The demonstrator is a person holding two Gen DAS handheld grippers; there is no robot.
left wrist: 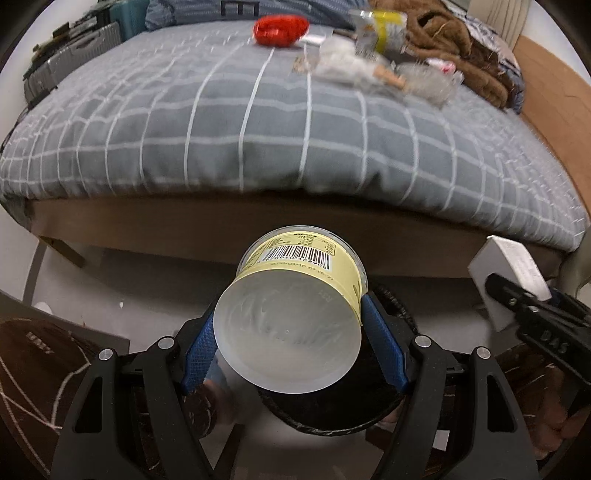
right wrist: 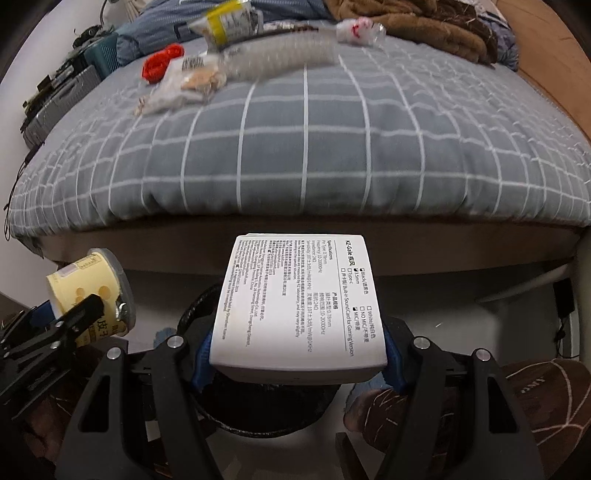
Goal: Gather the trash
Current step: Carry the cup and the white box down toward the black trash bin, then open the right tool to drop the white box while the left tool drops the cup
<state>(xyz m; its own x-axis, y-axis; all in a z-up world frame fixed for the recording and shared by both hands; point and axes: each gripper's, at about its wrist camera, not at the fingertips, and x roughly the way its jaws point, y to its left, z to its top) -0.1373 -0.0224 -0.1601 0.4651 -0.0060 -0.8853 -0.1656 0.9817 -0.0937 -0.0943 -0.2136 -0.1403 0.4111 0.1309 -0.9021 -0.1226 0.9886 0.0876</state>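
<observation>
My left gripper [left wrist: 291,332] is shut on a pale yellow plastic cup [left wrist: 295,310] with a barcode, bottom toward the camera. It hangs over a black bin [left wrist: 332,424] on the floor in front of the bed. My right gripper [right wrist: 295,354] is shut on a white printed box [right wrist: 299,306] above the same bin [right wrist: 258,421]. The box also shows in the left wrist view [left wrist: 506,280], and the cup in the right wrist view [right wrist: 92,291]. More trash lies on the bed: a red wrapper [left wrist: 280,29], clear wrappers [left wrist: 351,62] and a yellow-labelled packet [right wrist: 229,22].
The bed with a grey checked cover [left wrist: 258,122] fills the upper half, with a wooden frame [left wrist: 184,229] below it. A brown blanket [left wrist: 461,48] lies at the back right. Grey cases [left wrist: 74,55] stand at the left. My slippered feet [right wrist: 535,406] flank the bin.
</observation>
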